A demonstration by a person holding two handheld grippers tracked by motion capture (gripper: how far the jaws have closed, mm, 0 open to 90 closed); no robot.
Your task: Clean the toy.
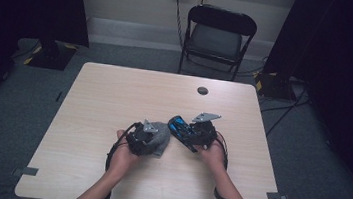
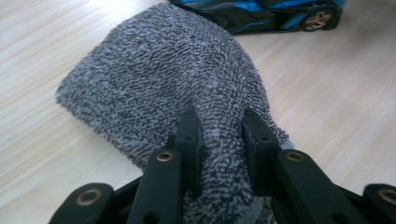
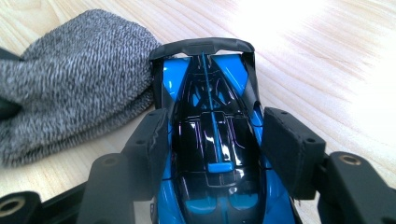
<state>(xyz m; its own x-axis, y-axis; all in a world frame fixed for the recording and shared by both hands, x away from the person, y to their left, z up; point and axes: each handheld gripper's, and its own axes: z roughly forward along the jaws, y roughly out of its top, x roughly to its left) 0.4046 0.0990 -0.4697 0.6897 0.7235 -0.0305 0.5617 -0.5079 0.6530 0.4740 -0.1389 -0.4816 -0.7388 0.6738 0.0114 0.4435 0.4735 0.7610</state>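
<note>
Grey flecked cloth point(image 2: 159, 79); blue-black toy car point(image 3: 215, 144)

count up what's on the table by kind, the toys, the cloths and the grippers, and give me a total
Toy car, blue and black: 1
Grey cloth: 1
Grippers, left gripper and right gripper: 2
Total: 4
</note>
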